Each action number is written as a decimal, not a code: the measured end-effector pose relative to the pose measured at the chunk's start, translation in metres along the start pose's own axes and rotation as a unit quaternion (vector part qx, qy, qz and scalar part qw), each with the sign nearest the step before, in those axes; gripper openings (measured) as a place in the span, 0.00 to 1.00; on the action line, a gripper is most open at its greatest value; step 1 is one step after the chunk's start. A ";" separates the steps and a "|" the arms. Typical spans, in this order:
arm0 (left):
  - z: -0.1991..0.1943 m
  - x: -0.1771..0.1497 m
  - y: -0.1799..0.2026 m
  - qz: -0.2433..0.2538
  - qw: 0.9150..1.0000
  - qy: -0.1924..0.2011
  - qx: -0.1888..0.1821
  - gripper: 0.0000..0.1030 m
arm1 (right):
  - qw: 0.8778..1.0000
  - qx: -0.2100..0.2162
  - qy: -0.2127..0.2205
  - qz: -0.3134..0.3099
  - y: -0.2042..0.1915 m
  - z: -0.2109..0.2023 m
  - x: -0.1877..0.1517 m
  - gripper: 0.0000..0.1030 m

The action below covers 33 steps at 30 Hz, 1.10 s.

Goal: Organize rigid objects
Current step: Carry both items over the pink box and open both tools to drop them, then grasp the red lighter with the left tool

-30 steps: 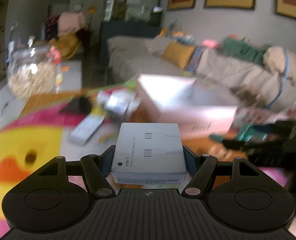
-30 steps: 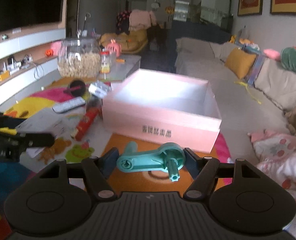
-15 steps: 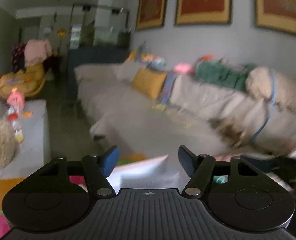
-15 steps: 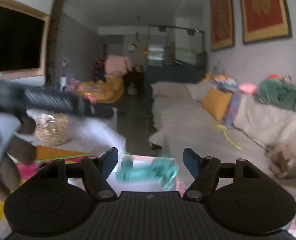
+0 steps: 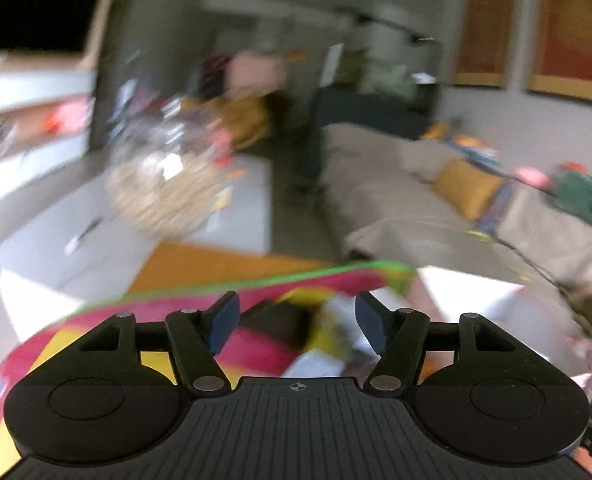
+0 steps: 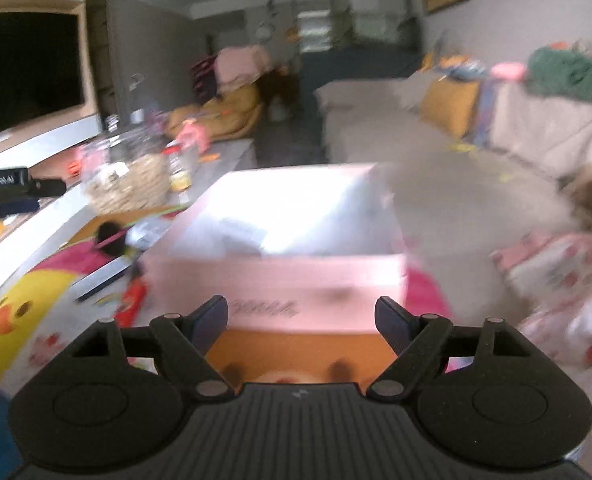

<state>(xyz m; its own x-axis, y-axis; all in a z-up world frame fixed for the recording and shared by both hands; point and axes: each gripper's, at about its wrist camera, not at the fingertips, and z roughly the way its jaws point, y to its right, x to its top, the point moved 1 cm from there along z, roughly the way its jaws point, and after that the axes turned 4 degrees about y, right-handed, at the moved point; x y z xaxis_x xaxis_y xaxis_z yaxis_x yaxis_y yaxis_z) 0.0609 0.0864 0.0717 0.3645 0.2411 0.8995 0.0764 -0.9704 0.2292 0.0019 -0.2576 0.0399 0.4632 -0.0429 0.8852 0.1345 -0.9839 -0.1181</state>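
An open pink box stands on the colourful mat, straight ahead in the right wrist view; its bright inside holds a blurred white item. My right gripper is open and empty just in front of the box wall. My left gripper is open and empty above the mat's left side, over blurred small items. The box's corner shows at the right of the left wrist view. The left gripper's body shows at the left edge of the right wrist view.
A glass jar of snacks stands on the grey table beyond the mat. A remote, a red packet and a black item lie left of the box. A sofa runs along the right.
Both grippers have let go: the white USB-C box and the teal crank handle are out of the jaws. Both views swung up, then back down; the left gripper has turned left.
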 end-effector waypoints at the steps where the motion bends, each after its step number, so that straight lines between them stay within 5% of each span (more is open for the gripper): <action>1: 0.000 -0.004 -0.010 -0.007 1.000 -0.011 0.005 0.67 | 1.000 0.010 -0.006 -0.001 -0.004 0.000 -0.002 0.79; 6: -0.003 -0.021 -0.015 0.037 0.998 -0.032 -0.034 0.66 | 0.999 0.023 -0.018 -0.021 -0.022 -0.003 -0.014 0.79; 11: 0.003 -0.039 0.025 0.063 0.989 -0.087 -0.099 0.65 | 0.999 0.023 -0.031 -0.037 -0.033 -0.002 -0.023 0.79; 14: 0.006 -0.056 0.056 0.097 0.985 -0.092 -0.109 0.48 | 0.998 0.014 -0.037 -0.042 -0.035 0.002 -0.029 0.79; 16: 0.012 -0.064 0.070 0.116 0.984 -0.093 -0.095 0.25 | 0.998 0.013 -0.042 -0.042 -0.034 0.003 -0.031 0.79; 27: 0.029 -0.081 0.089 0.126 0.981 -0.121 -0.080 0.31 | 0.998 0.017 -0.042 -0.032 -0.031 0.001 -0.032 0.79; 33: 0.031 -0.087 0.091 0.130 0.981 -0.124 -0.067 0.26 | 0.998 0.015 -0.048 -0.030 -0.031 0.003 -0.033 0.79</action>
<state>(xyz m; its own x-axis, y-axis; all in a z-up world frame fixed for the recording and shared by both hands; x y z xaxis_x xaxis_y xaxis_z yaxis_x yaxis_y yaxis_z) 0.0647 -0.0232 0.0028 0.5720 -0.0421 0.8191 -0.1666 -0.9838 0.0658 -0.0151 -0.2252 0.0135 0.5349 0.0339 0.8443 0.1907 -0.9783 -0.0815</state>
